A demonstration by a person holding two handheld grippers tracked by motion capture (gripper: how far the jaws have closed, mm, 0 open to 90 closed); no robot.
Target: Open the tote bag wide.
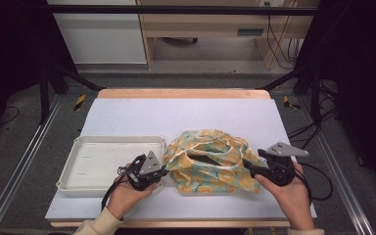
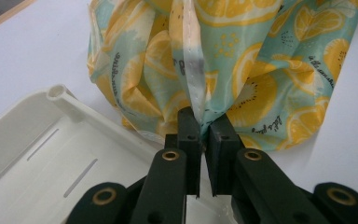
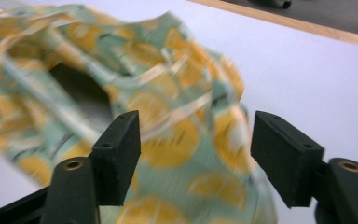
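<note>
White sheeting covers the tabletop (image 1: 127, 115), which has a wooden edge along its far side; beyond it stand pale cabinets and a wooden desk on a grey floor, with dark frame rails at either side.

Item under handling: a fabric bag (image 1: 210, 161) printed with lemon slices on a teal ground. It lies crumpled at the centre of the tabletop, its mouth gaping upward, with a white trim strip running along the opening. It sits just beside the right end of a white plastic tray (image 1: 85, 164), which rests on the left part of the tabletop with its slotted floor showing.

Left gripper (image 1: 160, 172): held in the person's left hand (image 1: 125, 196) at the near right corner of the tray. In the left gripper view the jaws stand almost together, pinching a gathered fold of the bag at its white trim, low on the bag's side nearest the tray. The fabric rises from the pinch in pleats.

Right gripper (image 1: 248, 166): held in the person's right hand (image 1: 289, 193) at the bag's right side, grey plate on top. In the right gripper view its jaws stand well apart, with the bag's cloth seen between and beyond them; the pads press on nothing. That view is blurred, so contact between the pads and the cloth cannot be judged finely
</note>
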